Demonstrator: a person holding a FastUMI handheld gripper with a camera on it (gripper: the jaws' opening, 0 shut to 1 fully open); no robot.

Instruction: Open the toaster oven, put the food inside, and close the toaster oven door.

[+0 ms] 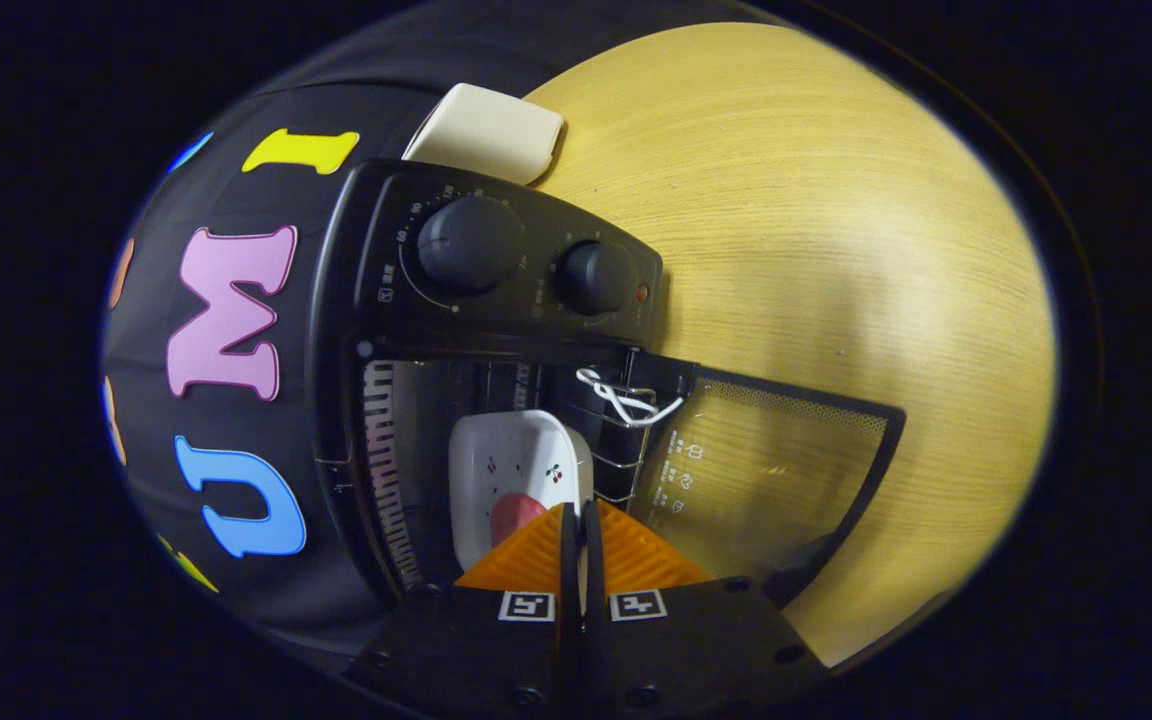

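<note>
two orange ribbed fingers (536, 555) of the gripper (577, 545) pinched on the near rim of a white dish (516, 465), a thin edge of it showing in the slit between them, so clenched on the dish by the look of it. dish tilted in this rolled view, partly inside the mouth of the black toaster oven (456, 330), with a pink piece of food (513, 515) lying on it just ahead of the fingertips. oven door (766, 470) swung fully open over the pale wooden table (836, 250), glass with a dotted border, table grain visible through it. wire rack (626, 440) inside beside the dish, with a white cord (626, 395) looped on it. two round matte knobs (471, 245) on the control panel. cream rounded-square object (491, 130) beyond the oven. step in hand, judging from this: sliding the food in. next move calls for pushing the dish deeper, levelling it on the rack, letting go, backing out, then catching the door edge to swing it shut.
</note>
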